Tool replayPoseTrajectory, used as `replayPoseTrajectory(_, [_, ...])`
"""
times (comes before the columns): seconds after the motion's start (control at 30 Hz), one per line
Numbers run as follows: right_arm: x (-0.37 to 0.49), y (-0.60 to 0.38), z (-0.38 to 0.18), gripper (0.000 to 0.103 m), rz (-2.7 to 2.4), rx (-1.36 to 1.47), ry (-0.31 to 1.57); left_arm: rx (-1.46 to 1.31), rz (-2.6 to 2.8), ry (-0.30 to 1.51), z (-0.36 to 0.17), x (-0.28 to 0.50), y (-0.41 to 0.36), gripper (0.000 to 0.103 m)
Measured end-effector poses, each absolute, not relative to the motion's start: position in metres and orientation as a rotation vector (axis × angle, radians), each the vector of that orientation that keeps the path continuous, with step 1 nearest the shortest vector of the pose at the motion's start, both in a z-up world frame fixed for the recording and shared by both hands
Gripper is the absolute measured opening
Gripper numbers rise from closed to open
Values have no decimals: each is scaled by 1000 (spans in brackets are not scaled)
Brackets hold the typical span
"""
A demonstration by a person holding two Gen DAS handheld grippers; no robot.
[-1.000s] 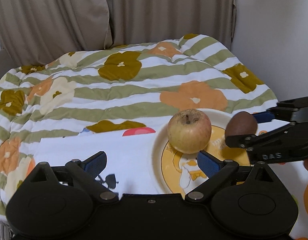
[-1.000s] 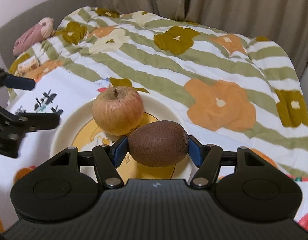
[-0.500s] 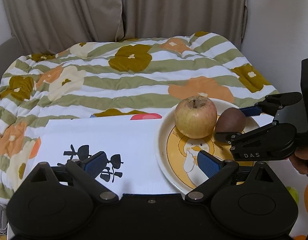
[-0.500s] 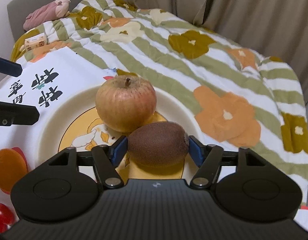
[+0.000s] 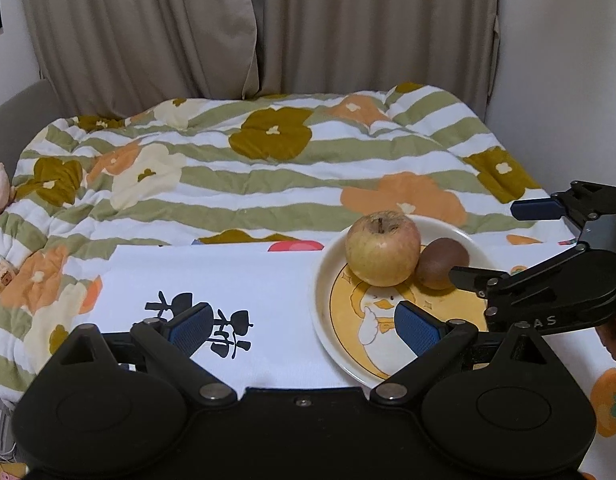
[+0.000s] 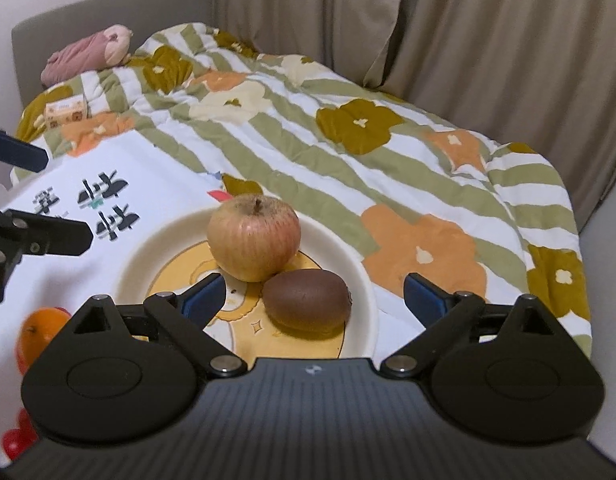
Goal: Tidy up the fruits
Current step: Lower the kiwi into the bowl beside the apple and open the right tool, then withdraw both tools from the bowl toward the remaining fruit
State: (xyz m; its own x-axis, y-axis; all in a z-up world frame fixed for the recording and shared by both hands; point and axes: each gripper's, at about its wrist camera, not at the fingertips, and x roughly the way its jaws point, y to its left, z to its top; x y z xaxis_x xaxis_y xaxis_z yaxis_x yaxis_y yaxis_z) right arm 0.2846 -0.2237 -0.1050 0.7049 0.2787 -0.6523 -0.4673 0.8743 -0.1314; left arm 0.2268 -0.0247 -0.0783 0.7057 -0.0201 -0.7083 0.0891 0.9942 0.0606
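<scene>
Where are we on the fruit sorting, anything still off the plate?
Done: apple and kiwi sit touching on the plate. In hand: nothing; the right hand-held gripper is opening, pads clear of the kiwi, and the left hand-held gripper is open and empty. Left: no loose fruit shows; the orange shapes look printed on the cloth.

- apple: yellow, streaked pinkish red
- kiwi: dull brown
- plate: cream rim; yellow centre with a white duck cartoon
- cloth: white, black characters, printed orange and red fruit
- quilt: white and olive stripes; orange, mustard, cream flowers
- curtains: plain taupe
- gripper pads: blue on black arms
</scene>
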Motion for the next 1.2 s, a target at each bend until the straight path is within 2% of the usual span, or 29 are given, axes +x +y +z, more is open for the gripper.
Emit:
replayPoseTrajectory(0.6, [167, -237, -31, 103, 220, -144, 658, 29, -99, 583, -23, 131, -12, 99])
replayPoseTrajectory(0.97, [79, -241, -16, 103, 97, -47, 657, 12, -163, 518, -6, 67, 0, 99])
replayPoseTrajectory(1.2, [35, -235, -22, 103, 31, -24, 672, 27, -208, 531, -18, 38, 9, 99])
